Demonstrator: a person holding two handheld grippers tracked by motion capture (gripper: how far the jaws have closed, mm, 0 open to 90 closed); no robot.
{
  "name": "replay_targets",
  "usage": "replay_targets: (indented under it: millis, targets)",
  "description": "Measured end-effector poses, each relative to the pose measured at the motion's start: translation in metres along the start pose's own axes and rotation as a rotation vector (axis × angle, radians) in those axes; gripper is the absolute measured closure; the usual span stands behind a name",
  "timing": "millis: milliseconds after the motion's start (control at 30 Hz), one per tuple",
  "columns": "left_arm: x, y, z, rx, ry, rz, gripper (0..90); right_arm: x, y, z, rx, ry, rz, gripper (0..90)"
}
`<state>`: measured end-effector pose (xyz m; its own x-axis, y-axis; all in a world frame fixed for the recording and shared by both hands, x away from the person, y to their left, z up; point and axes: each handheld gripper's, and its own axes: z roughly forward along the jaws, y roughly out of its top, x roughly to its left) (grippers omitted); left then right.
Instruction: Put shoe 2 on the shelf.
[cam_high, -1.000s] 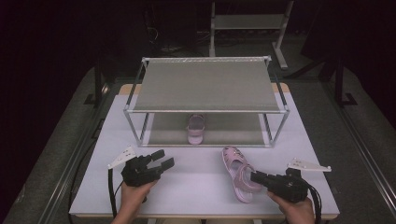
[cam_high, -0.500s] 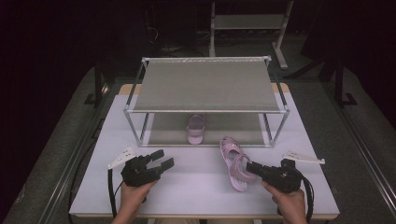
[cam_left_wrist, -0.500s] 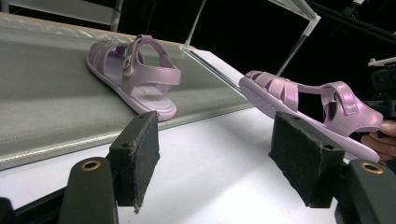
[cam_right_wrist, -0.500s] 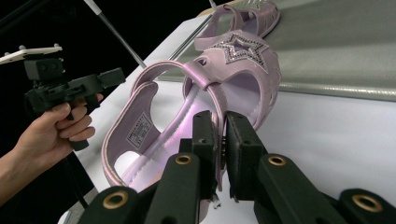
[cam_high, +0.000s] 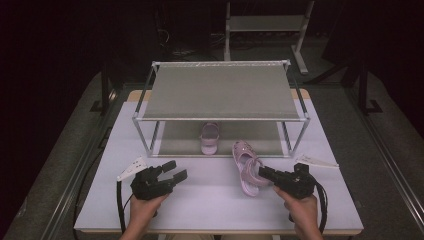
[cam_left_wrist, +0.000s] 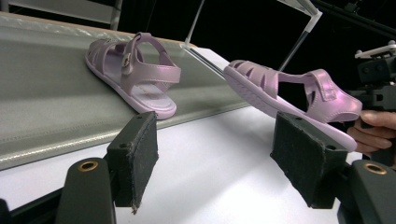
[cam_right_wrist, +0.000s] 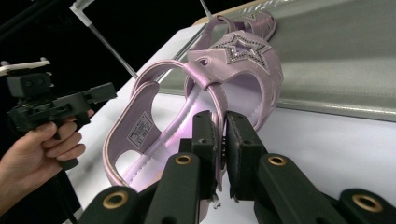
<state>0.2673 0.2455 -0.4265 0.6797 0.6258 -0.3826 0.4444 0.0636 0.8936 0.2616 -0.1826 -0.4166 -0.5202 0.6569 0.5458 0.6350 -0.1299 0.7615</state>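
pink sandal (cam_high: 247, 167) carried toward rack (cam_high: 222, 92), right gripper (cam_high: 266, 174) nearer

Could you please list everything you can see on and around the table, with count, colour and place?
sandal on the shelf: one, pink, lower tier of the rack.
held sandal: one, pink, star on top, clamped by its strap, toe toward the rack.
rack: one, grey two-tier with a metal frame, far half of the table.
table: one, white.
left hand-held gripper: black, jaws apart, nothing between them.
right hand-held gripper: black, shut on the strap.
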Motion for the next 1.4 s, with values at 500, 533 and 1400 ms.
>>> replay_targets:
  millis: [500,533,1400]
  targets:
    - [0.0,0.001,-0.003,-0.01,0.004,-0.003,30.0,-0.004,0.008,0.02,-0.01,-0.007,0.021,82.2]
    - [0.0,0.001,-0.003,-0.009,0.004,-0.001,29.9,-0.004,0.009,0.021,-0.015,-0.008,0.018,82.1]
    - [-0.004,0.002,-0.002,-0.012,0.002,0.01,28.8,-0.011,0.029,0.048,-0.051,-0.045,0.034,82.2]
